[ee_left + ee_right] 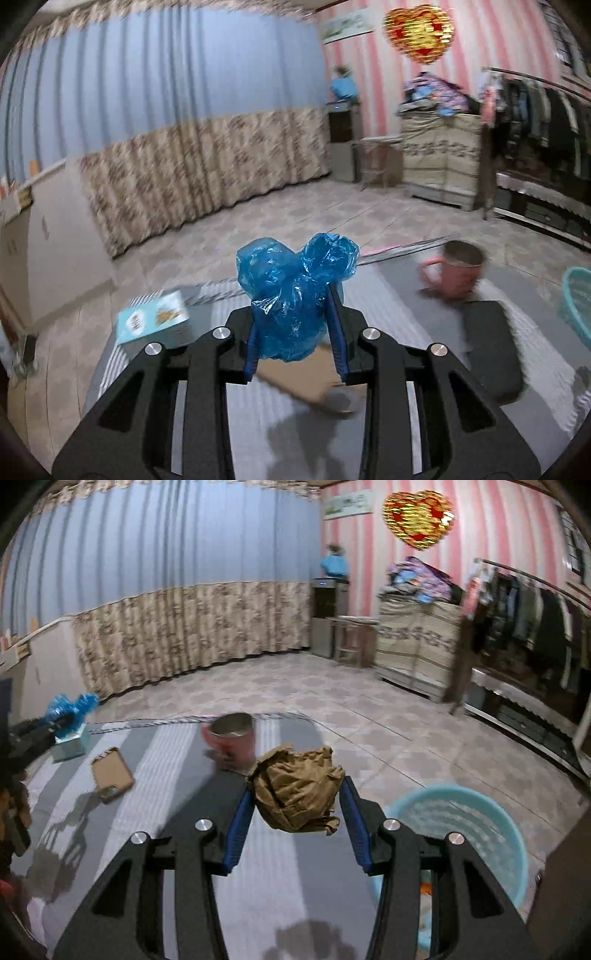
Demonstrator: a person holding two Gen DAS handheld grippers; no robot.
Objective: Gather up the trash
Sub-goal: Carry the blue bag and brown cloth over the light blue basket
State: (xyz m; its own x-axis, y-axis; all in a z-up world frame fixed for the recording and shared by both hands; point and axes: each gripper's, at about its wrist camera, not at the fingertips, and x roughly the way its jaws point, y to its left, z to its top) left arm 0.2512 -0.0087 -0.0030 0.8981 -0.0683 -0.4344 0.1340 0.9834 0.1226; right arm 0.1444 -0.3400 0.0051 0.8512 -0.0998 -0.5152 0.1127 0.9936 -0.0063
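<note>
Blue bag (pixel 291 295); brown paper (pixel 297 790); pink mug (pixel 232 740); teal basket (pixel 469 823)

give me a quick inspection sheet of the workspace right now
surface: grey and white striped cloth over a flat top
job's things: blue plastic bag in the left gripper; crumpled brown paper in the right gripper; teal basket on the floor at right
clutter: pink mug, small box, brown phone case, dark pad
grippers: both jaws shut on their loads, lifted off the cloth
cables: nothing seen
surroundings: curtain, clothes rack, tiled floor
</note>
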